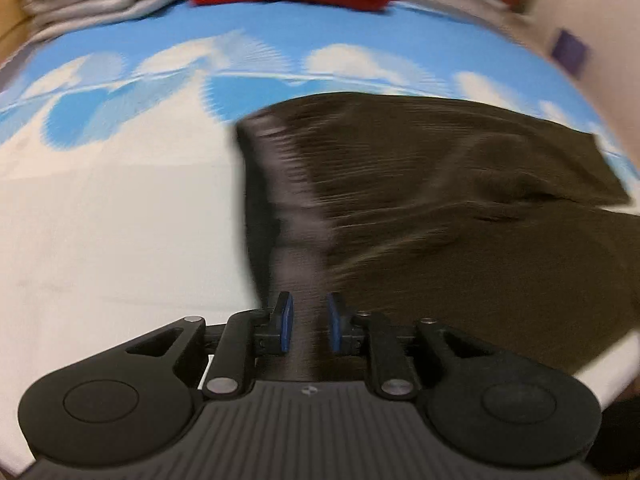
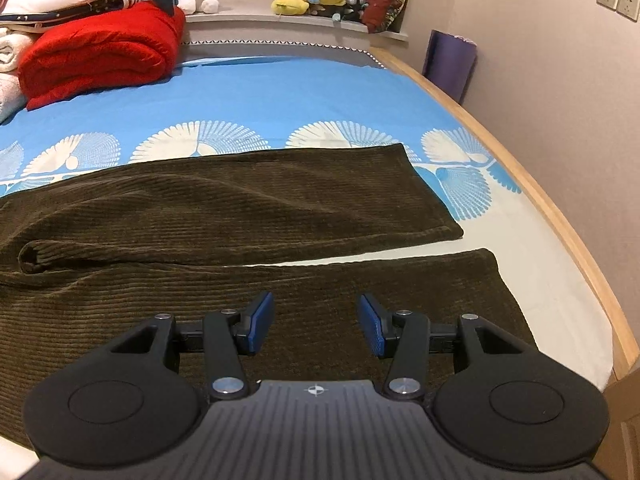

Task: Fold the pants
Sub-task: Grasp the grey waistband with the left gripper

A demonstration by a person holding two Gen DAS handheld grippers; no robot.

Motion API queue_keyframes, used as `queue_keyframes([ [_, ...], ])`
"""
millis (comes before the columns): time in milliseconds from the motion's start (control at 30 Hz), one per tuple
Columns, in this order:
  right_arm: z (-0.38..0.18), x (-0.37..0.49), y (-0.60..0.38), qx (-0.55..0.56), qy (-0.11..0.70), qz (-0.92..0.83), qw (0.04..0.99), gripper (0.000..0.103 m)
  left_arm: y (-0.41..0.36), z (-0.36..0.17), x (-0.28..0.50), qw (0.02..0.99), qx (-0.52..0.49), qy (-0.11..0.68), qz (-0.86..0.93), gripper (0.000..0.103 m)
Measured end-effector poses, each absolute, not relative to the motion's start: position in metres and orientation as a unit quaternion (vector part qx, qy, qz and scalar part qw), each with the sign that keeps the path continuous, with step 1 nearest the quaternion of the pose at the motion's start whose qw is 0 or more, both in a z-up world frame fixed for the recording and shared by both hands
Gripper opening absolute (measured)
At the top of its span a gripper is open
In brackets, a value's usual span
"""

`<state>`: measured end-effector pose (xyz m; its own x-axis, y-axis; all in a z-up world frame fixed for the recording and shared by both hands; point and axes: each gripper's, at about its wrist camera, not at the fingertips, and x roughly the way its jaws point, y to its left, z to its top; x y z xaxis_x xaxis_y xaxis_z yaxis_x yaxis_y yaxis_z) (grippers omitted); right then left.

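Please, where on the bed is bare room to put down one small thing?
Free: the blue sheet between the red blanket and the far pants leg; also the white strip between the leg ends and the wooden bed edge. Crowded: the far left corner with stacked bedding.

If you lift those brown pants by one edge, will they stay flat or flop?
The pants will likely flop: a soft fold already bulges near the crotch. The ribbed corduroy probably grips the fingers well. The legs will probably drag on the sheet.
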<state>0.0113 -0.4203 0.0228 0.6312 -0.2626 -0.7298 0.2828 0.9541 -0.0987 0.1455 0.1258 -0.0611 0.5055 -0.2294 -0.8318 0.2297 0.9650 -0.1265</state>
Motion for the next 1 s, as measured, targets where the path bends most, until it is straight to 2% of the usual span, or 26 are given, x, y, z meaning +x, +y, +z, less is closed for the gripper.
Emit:
queue_keyframes([
  [33, 0.023, 0.011, -0.420, 0.013, 0.400, -0.149, 0.904, 0.050, 0.117, -0.064, 0.145, 0.862, 0.015, 0.483, -0.152, 0.030],
  [67, 0.024, 0.011, -0.419, 0.013, 0.399, -0.147, 0.905, 0.050, 0.107, -0.070, 0.146, 0.853, 0.038, 0.494, -0.165, 0.040],
  [100, 0.025, 0.012, -0.418, 0.013, 0.397, -0.145, 0.906, 0.050, 0.098, -0.080, 0.147, 0.840, 0.069, 0.513, -0.164, 0.046],
  [167, 0.027, 0.013, -0.417, 0.013, 0.394, -0.142, 0.908, 0.050, 0.087, -0.105, 0.149, 0.809, 0.127, 0.557, -0.141, 0.045],
  [200, 0.027, 0.013, -0.416, 0.012, 0.392, -0.141, 0.909, 0.050, 0.085, -0.102, 0.150, 0.812, 0.129, 0.551, -0.143, 0.044],
  [333, 0.028, 0.017, -0.414, 0.015, 0.392, -0.145, 0.909, 0.050, 0.098, -0.078, 0.153, 0.841, 0.054, 0.518, -0.149, 0.046],
  [400, 0.029, 0.020, -0.413, 0.017, 0.391, -0.147, 0.908, 0.050, 0.102, -0.070, 0.153, 0.857, 0.036, 0.494, -0.143, 0.052],
  [467, 0.030, 0.022, -0.410, 0.018, 0.389, -0.148, 0.909, 0.050, 0.101, -0.063, 0.153, 0.872, 0.031, 0.469, -0.136, 0.054],
  [700, 0.038, 0.030, -0.395, 0.007, 0.363, -0.131, 0.922, 0.050, 0.078, -0.037, 0.140, 0.924, 0.083, 0.350, -0.133, 0.054],
  [833, 0.044, 0.035, -0.389, 0.017, 0.344, -0.123, 0.931, 0.050, 0.077, -0.029, 0.152, 0.927, 0.058, 0.342, -0.140, 0.054],
  [933, 0.045, 0.040, -0.385, 0.022, 0.344, -0.121, 0.931, 0.048, 0.079, -0.023, 0.179, 0.919, 0.049, 0.364, -0.143, 0.053],
  [967, 0.047, 0.041, -0.383, 0.023, 0.341, -0.120, 0.932, 0.044, 0.079, -0.022, 0.188, 0.916, 0.042, 0.370, -0.149, 0.047],
  [1000, 0.048, 0.042, -0.382, 0.024, 0.336, -0.119, 0.934, 0.038, 0.080, -0.023, 0.195, 0.915, 0.035, 0.370, -0.157, 0.031],
])
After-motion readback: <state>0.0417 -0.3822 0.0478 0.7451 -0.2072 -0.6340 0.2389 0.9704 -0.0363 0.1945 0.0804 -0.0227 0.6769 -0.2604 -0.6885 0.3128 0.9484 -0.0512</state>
